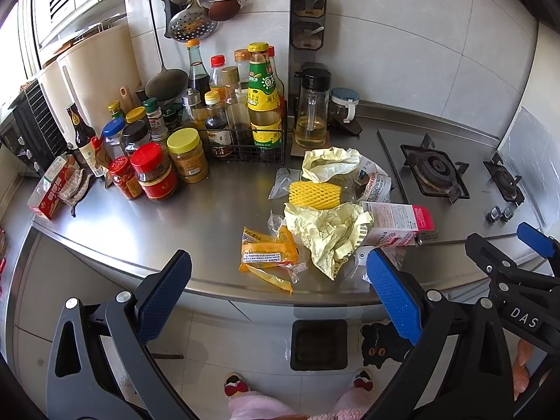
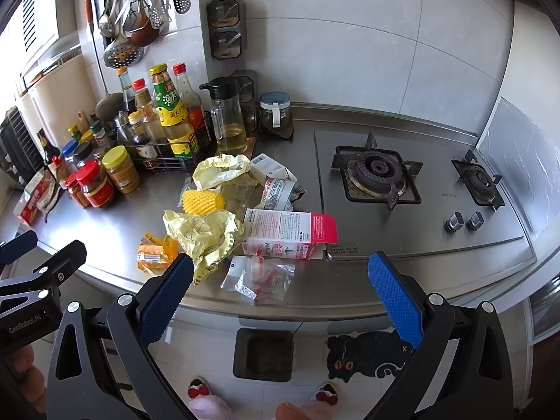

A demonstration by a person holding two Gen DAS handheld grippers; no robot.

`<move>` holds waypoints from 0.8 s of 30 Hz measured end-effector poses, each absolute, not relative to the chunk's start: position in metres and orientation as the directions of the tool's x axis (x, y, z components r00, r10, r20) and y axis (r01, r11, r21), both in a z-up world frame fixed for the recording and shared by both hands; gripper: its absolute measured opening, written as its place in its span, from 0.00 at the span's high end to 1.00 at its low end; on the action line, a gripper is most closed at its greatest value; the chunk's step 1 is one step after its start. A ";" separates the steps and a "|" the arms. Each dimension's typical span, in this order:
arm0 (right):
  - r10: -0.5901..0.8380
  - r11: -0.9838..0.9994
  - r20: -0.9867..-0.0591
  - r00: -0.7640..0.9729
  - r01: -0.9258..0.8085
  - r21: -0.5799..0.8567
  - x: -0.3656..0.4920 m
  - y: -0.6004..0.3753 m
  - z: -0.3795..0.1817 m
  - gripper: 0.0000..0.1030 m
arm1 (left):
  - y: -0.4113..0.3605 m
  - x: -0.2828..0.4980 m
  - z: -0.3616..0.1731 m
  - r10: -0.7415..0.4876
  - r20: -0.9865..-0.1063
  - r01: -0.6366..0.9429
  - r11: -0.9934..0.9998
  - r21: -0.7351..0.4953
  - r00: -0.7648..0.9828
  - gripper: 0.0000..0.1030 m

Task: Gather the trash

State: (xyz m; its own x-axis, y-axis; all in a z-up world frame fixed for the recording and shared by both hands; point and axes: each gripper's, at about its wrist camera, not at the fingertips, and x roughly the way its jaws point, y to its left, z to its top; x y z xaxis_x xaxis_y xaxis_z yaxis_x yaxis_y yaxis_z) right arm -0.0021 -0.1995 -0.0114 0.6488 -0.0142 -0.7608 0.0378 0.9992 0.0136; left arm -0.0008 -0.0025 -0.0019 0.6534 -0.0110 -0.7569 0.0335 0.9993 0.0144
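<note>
A heap of rubbish lies on the stainless steel worktop (image 1: pixel 147 224) near its front edge: a crumpled pale yellow paper wrapper (image 1: pixel 329 234) in the middle, a yellow foam fruit net (image 1: pixel 315 195) just behind it, a second crumpled pale yellow wrapper (image 1: pixel 329 162) further back, orange snack packets (image 1: pixel 267 255) to the left, a pink and white milk carton (image 2: pixel 287 232) lying on its side to the right, and a clear plastic bag with red scraps (image 2: pixel 260 278) at the front. Both grippers hang before the counter edge, tilted down toward the heap and touching none of it. The left gripper (image 1: pixel 278 292) has its blue-padded jaws spread wide with nothing between them; the right gripper (image 2: pixel 280 294) is spread just as wide and equally empty, with the clear bag lying beyond its tips. On the tiled floor below the counter stands a square black bin (image 2: pixel 263 353); its inside is too dark to tell what it holds. A black cat-shaped mat (image 2: pixel 367 353) lies just beside it. At the back left, a black wire basket (image 1: pixel 245 140) holds tall sauce bottles, the green-labelled bottle (image 1: pixel 264 105) among them, with lidded jars clustered in front. A glass oil dispenser with yellow oil (image 1: pixel 311 112) stands beside the basket, and a gas hob (image 2: pixel 413 182) is set into the worktop to the right.
</note>
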 end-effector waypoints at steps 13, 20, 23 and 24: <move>-0.019 0.999 -0.761 0.649 0.040 0.009 0.002 -0.197 -0.007 0.03 | 0.002 0.000 -0.001 -0.016 -0.759 0.032 0.999 0.006 0.651 0.08; -0.026 0.999 -0.762 0.647 0.040 0.000 0.004 -0.200 -0.005 0.03 | 0.001 0.002 -0.001 -0.015 -0.760 0.032 0.999 0.008 0.650 0.08; -0.027 0.999 -0.761 0.648 0.040 -0.002 0.003 -0.199 -0.006 0.03 | 0.001 0.002 -0.002 -0.016 -0.759 0.032 0.999 0.007 0.651 0.08; -0.027 0.999 -0.762 0.648 0.040 -0.001 0.003 -0.199 -0.006 0.03 | 0.001 0.003 -0.001 -0.015 -0.759 0.031 0.999 0.007 0.650 0.08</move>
